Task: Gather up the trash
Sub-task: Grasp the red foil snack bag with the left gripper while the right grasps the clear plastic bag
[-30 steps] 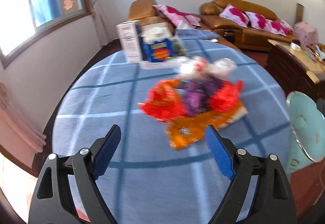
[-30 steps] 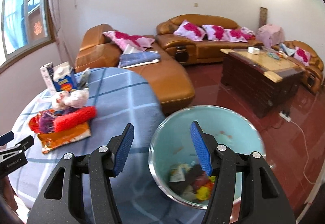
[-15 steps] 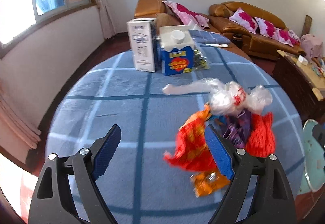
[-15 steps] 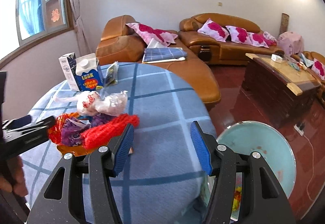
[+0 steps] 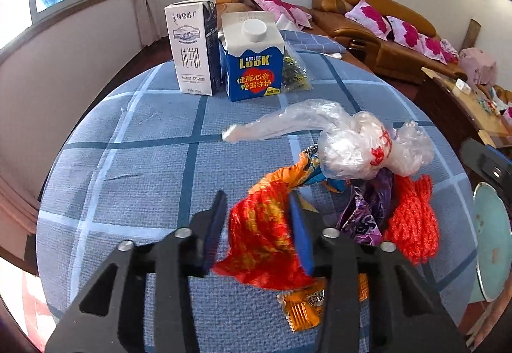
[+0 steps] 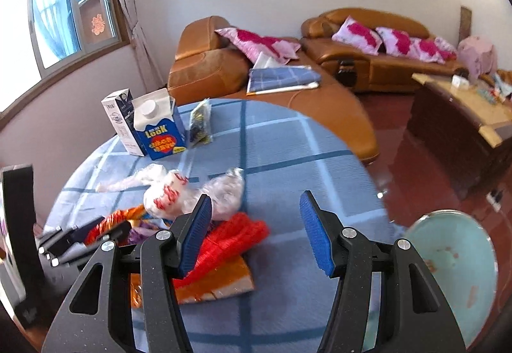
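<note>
A heap of trash lies on the blue checked round table (image 5: 128, 161): a red-orange wrapper (image 5: 262, 241), a knotted clear plastic bag (image 5: 361, 148), a purple wrapper (image 5: 368, 209), a red mesh net (image 5: 412, 225) and an orange packet (image 5: 304, 305). My left gripper (image 5: 257, 202) is closing, its blue pads on either side of the red-orange wrapper and touching it. My right gripper (image 6: 256, 196) stands open over the table, with nothing between its fingers. The red mesh net (image 6: 230, 237) lies under its left finger. The left gripper (image 6: 83, 234) shows at the heap's left.
A white milk carton (image 5: 192, 45), a blue carton (image 5: 252, 61) and a small packet (image 5: 294, 71) stand at the table's far side. A pale green bin (image 6: 454, 273) sits on the floor by the table's right edge. Leather sofas and a wooden coffee table lie beyond.
My left gripper moved in on the heap and its jaws narrowed around the red-orange wrapper. My right gripper swung left from above the bin to above the table, still open.
</note>
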`<state>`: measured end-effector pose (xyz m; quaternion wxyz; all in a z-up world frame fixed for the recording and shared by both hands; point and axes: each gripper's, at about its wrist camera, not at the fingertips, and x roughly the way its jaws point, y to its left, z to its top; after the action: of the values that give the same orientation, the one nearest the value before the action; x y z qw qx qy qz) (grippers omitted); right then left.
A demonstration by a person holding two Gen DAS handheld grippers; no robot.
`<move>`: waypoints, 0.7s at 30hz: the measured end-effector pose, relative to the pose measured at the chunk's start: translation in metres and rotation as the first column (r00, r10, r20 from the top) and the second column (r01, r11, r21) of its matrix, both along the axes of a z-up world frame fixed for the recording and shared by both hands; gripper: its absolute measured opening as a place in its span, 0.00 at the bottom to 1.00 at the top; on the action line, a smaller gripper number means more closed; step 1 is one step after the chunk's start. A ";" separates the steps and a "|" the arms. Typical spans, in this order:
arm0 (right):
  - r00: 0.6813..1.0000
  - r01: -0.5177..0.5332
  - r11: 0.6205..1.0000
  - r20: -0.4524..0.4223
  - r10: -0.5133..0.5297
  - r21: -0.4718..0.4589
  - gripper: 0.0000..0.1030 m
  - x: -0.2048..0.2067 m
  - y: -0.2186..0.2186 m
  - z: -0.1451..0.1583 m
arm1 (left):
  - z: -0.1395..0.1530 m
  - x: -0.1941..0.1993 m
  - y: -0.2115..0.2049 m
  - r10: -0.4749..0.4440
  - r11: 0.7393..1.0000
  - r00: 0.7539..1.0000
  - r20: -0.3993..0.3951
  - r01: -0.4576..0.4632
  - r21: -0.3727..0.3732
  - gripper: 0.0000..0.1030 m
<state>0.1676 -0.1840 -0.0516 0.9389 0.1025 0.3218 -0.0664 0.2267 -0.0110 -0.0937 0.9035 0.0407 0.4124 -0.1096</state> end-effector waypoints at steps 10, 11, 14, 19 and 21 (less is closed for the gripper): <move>0.997 -0.016 0.995 -0.070 0.023 0.102 0.56 0.045 0.007 -0.015 | -0.003 0.009 0.009 0.034 0.999 0.999 -0.003 -0.034 0.009 0.30; 0.995 -0.019 0.993 -0.091 0.030 0.119 0.56 0.051 0.008 -0.019 | -0.003 0.010 0.010 0.038 0.999 0.999 -0.003 -0.038 0.013 0.30; 0.992 -0.029 0.989 -0.115 0.046 0.147 0.43 0.058 0.012 -0.027 | -0.003 0.012 0.016 0.050 0.999 0.999 -0.006 -0.050 0.009 0.29; 0.989 -0.054 0.988 -0.132 0.073 0.146 0.23 0.061 0.020 -0.032 | -0.001 0.013 0.023 0.054 0.999 0.999 0.007 -0.054 0.005 0.28; 0.989 -0.055 0.988 -0.130 0.074 0.145 0.20 0.061 0.021 -0.032 | 0.000 0.011 0.025 0.059 0.998 0.998 0.008 -0.059 -0.001 0.28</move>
<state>0.2289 -0.1630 -0.0835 0.9070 0.1533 0.3917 -0.0200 0.2378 0.0140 -0.0937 0.9079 0.0287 0.4099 -0.0829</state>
